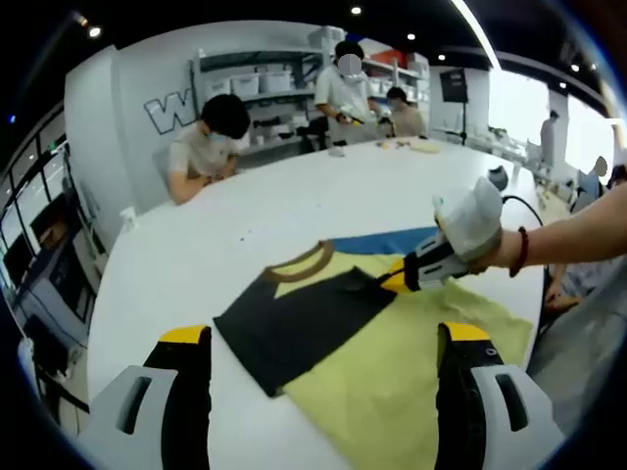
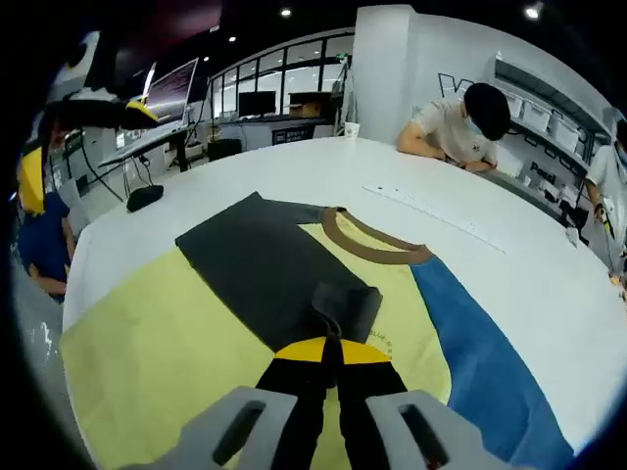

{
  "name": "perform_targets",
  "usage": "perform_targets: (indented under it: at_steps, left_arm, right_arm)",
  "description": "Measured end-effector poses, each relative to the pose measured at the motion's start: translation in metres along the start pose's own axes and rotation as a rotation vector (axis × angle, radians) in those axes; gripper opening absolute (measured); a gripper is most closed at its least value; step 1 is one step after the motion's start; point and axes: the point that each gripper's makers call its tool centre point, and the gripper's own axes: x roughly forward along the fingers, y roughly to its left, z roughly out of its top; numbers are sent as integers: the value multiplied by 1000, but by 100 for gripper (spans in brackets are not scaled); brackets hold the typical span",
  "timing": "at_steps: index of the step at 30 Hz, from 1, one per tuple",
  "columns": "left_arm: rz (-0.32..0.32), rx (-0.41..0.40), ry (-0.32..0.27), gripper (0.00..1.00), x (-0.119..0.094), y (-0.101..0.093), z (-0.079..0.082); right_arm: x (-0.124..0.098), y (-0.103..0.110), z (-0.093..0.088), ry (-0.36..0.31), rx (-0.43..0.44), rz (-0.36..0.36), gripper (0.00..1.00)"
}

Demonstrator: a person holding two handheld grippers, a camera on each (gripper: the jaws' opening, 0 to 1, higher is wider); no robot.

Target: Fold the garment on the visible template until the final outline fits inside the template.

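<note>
A: Shirt (image 1: 323,323) lies flat on the white desk (image 1: 196,255), yellow body, brown collar (image 1: 299,262), dark sleeve (image 2: 257,262) folded across it.

B: Left tool (image 1: 323,392)?

A: Released, jaws wide apart, hovering near the shirt's hem.

B: Right tool (image 2: 331,351)?

A: Clenched on the dark sleeve's edge, over the shirt's middle. Blue template (image 2: 490,362) peeks out beside the shirt.

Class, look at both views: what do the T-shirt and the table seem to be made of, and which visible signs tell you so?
T-shirt: soft knit cloth, probably cotton, matte; it lies limp, folds flat, and its brown collar looks ribbed.
Table: hard and smooth, maybe laminate, white with a faint sheen; what lies under the surface cannot be told.
</note>
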Motion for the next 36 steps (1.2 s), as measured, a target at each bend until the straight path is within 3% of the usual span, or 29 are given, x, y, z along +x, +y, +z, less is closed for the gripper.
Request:
perform_targets:
  at_steps: [2, 6, 12, 16, 24, 32, 36]
  left_arm:
    - [5, 11, 5, 96, -2, 1, -3]
    - [3, -2, 2, 95, -3, 2, -3]
    - [6, 14, -5, 95, -2, 2, 1]
    - [2, 13, -8, 95, -1, 2, 2]
    - [0, 2, -26, 97, -2, 1, 6]
    - [18, -8, -30, 99, -7, 4, 8]
    - [25, -18, -36, 99, -10, 2, 8]
  right_arm:
    - [-2, -8, -4, -15, 80, -27, 0]
    - [-10, -22, -22, 33, 266, -104, 0]
    - [-21, -29, -32, 69, 294, -104, 13]
    - [-26, -36, -31, 67, 242, -122, 16]
    - [-52, -51, -28, 19, 185, -138, 36]
    - [-70, -77, -36, 3, 141, -127, 57]
    - [-88, -89, -47, 20, 50, -123, 67]
